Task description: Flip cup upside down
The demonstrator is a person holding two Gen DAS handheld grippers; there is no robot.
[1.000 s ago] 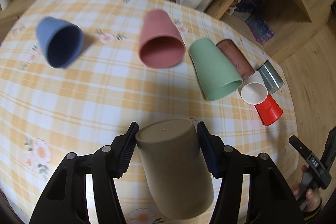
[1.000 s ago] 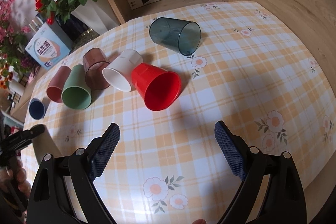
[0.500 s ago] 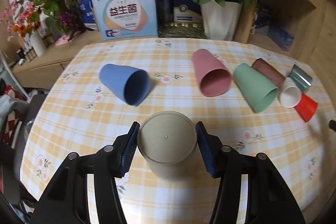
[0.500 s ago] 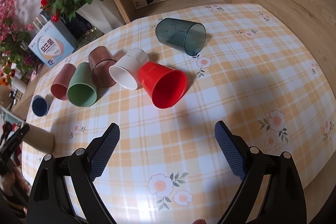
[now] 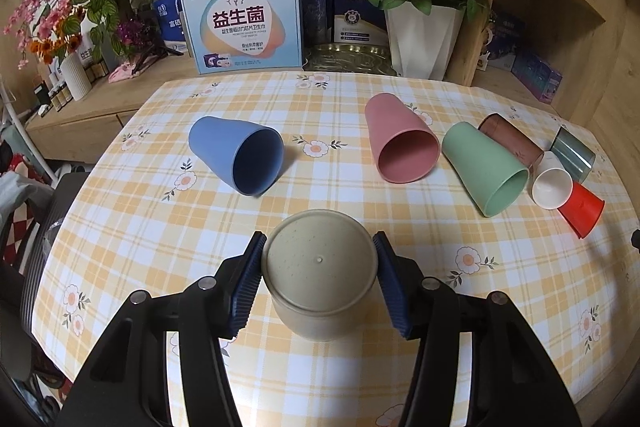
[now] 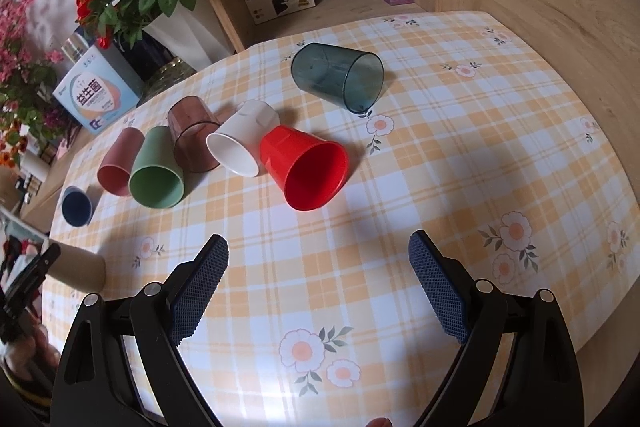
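Observation:
My left gripper (image 5: pixel 319 277) is shut on a beige speckled cup (image 5: pixel 320 271). The cup's flat base faces the camera and its mouth points down toward the checked tablecloth (image 5: pixel 120 227). The same cup shows at the far left of the right wrist view (image 6: pixel 78 267), held by the left gripper. My right gripper (image 6: pixel 318 285) is open and empty above the tablecloth, short of the red cup (image 6: pixel 308 169).
Cups lie on their sides: blue (image 5: pixel 240 157), pink (image 5: pixel 402 147), green (image 5: pixel 486 169), brown (image 5: pixel 510 143), white (image 5: pixel 552 181), red (image 5: pixel 582 211), dark clear (image 6: pixel 338 77). Boxes, a white vase of roses (image 5: pixel 424 35) and wooden shelves stand behind the table.
The left gripper has turned the beige cup from lying tilted to base-up and has drawn back, so more of the table shows. The right gripper has barely moved.

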